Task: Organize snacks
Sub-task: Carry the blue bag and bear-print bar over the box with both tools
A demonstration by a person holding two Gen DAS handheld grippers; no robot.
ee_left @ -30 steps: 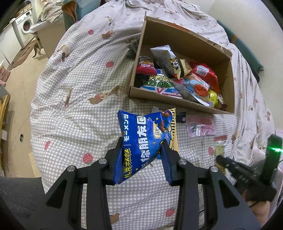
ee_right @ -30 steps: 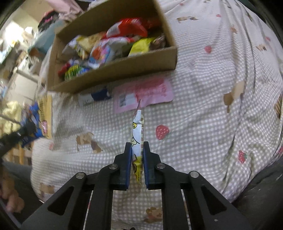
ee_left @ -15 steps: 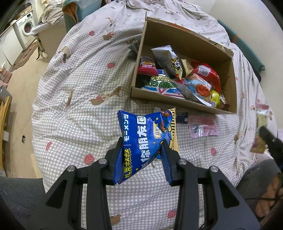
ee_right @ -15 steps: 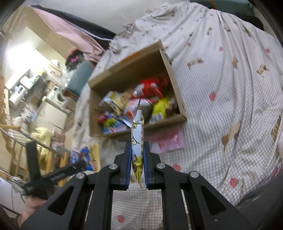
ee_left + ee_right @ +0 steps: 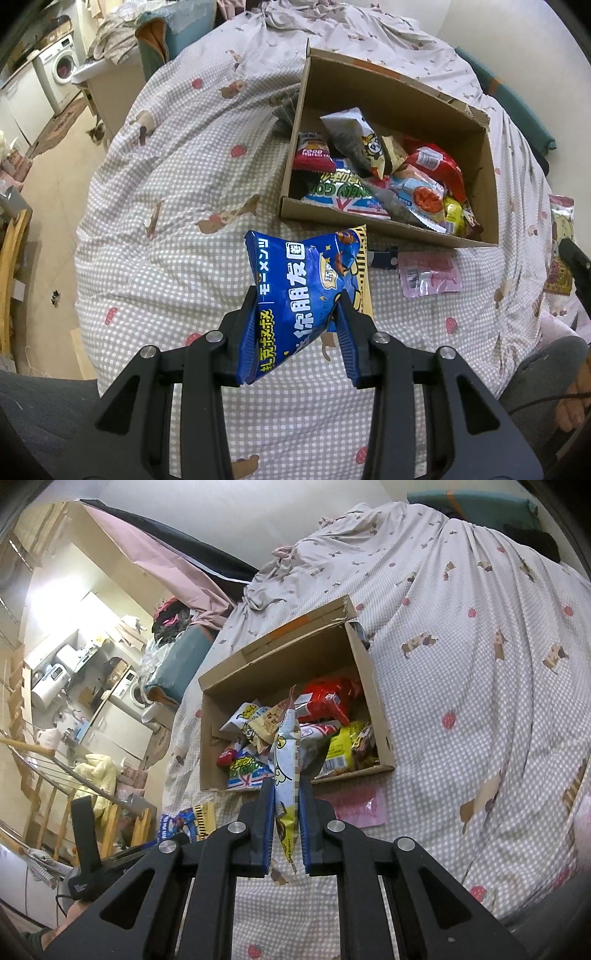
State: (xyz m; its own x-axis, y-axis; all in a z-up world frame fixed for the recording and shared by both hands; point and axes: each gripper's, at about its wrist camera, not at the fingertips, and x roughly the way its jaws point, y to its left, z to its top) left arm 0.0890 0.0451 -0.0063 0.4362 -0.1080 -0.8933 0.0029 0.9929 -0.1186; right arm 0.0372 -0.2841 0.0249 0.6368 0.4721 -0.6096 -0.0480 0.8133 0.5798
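Note:
My left gripper (image 5: 297,308) is shut on a blue snack bag (image 5: 301,291), held in the air above the checked bedspread, just short of the cardboard box (image 5: 373,225). The box holds several snack packets. My right gripper (image 5: 287,794) is shut on a thin yellow-and-white packet (image 5: 285,771), held edge-on in front of the same box (image 5: 369,686). That packet (image 5: 559,251) and the right gripper's tip show at the right edge of the left wrist view. The left gripper (image 5: 122,853) with its blue bag (image 5: 177,825) appears low left in the right wrist view.
A pink flat packet (image 5: 430,273) and a small dark blue packet (image 5: 384,258) lie on the bedspread (image 5: 166,206) in front of the box. A yellow striped packet (image 5: 365,273) lies under the blue bag. A washing machine (image 5: 61,70) and clutter stand beyond the bed's left edge.
My right gripper has risen and tilted up with its packet, so the box now sits straight ahead instead of above. The left gripper has stayed put with the blue bag.

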